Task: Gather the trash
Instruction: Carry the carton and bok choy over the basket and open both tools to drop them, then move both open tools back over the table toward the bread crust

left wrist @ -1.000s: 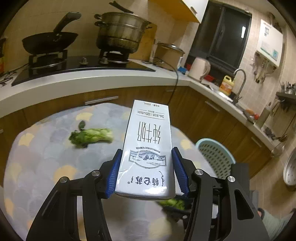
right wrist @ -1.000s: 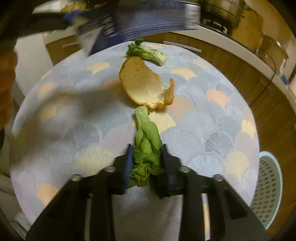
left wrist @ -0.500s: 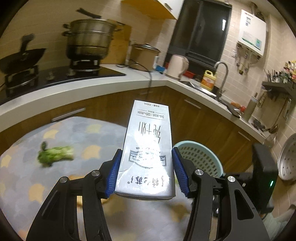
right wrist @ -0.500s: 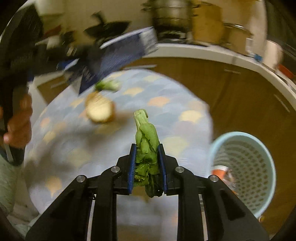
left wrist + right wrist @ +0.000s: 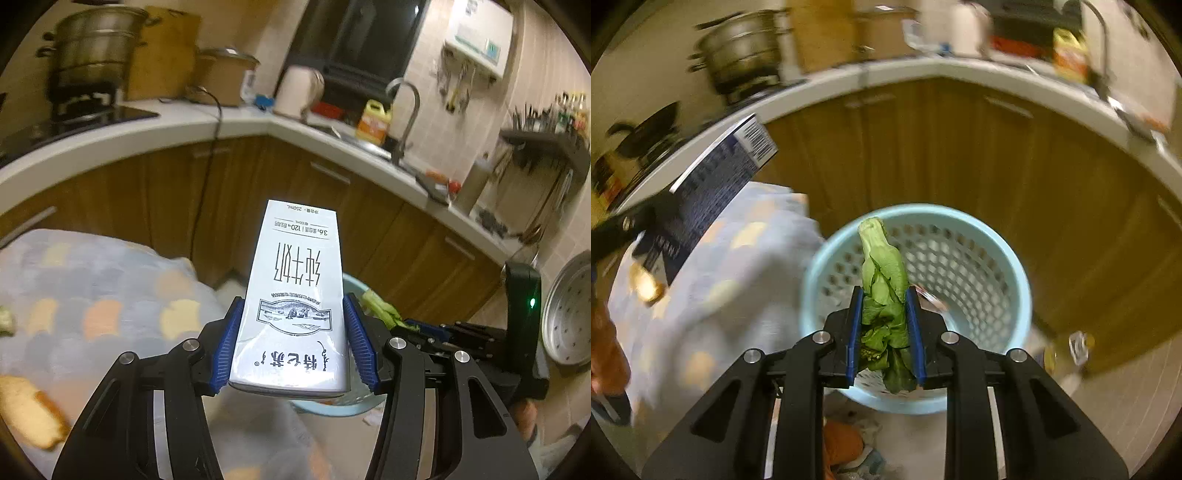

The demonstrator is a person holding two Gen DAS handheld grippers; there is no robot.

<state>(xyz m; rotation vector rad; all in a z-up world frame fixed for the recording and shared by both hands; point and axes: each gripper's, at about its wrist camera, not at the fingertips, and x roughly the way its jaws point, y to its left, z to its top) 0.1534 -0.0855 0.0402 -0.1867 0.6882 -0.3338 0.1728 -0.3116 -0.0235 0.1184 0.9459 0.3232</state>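
My left gripper (image 5: 293,325) is shut on a white milk carton (image 5: 295,295) and holds it in the air past the table edge, in front of the light blue basket (image 5: 352,284). My right gripper (image 5: 884,314) is shut on a green leafy vegetable (image 5: 882,273) and holds it over the open mouth of the light blue perforated basket (image 5: 997,258). The vegetable (image 5: 380,310) and the right gripper also show in the left wrist view, to the right of the carton. The carton (image 5: 713,195) shows at the left of the right wrist view.
The round table with a patterned cloth (image 5: 92,288) lies to the left, with a piece of bread (image 5: 29,413) on it. Wooden cabinets (image 5: 960,147) and a curved counter (image 5: 110,136) stand behind the basket. Some litter (image 5: 846,443) lies on the floor by the basket.
Both grippers have swung right, away from the table, with their loads. The vegetable was lifted off the table and now hangs over the basket. The carton has come close to the basket.
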